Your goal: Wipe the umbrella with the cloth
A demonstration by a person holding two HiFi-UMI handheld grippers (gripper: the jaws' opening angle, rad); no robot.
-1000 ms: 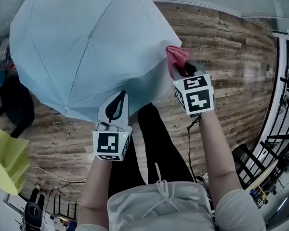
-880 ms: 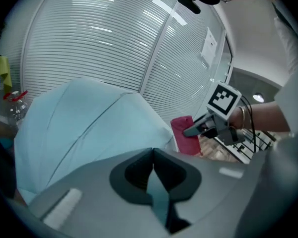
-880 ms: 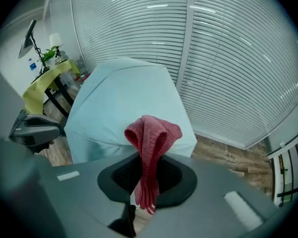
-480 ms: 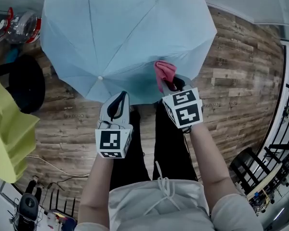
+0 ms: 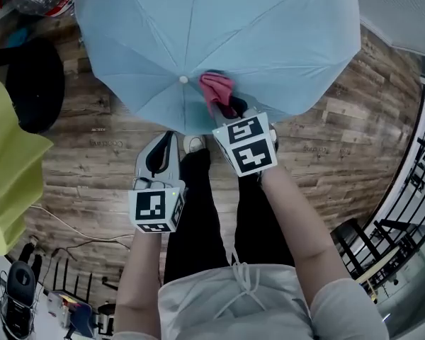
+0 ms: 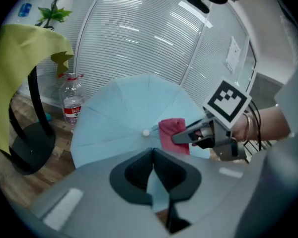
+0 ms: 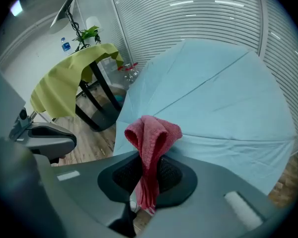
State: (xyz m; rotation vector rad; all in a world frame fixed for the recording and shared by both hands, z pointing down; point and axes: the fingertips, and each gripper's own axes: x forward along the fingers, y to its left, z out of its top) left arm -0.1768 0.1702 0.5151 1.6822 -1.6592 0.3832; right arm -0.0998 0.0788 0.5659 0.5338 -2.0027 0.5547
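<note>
A light blue open umbrella [image 5: 269, 27] fills the top of the head view, canopy toward me. My left gripper [image 5: 167, 139] is shut at its near rim, and a strip of blue fabric shows between the pads in the left gripper view [image 6: 153, 155]. My right gripper [image 5: 230, 110] is shut on a folded red cloth [image 5: 216, 89]. The cloth rests on the canopy just right of a white rib tip [image 5: 183, 80]. From the right gripper view the cloth [image 7: 151, 138] stands up out of the jaws against the umbrella [image 7: 223, 98].
A yellow-green sheet [image 7: 69, 88] hangs over a black-legged stand at the left. A water bottle [image 6: 72, 100] stands on the wooden floor [image 5: 92, 140] behind it. A black rack [image 5: 411, 190] stands at the right, and cables and devices [image 5: 28, 296] lie at the lower left.
The right gripper has carried the cloth leftward along the canopy's rim, toward the white rib tip and the left gripper. The umbrella now sits higher and further right in the head view.
</note>
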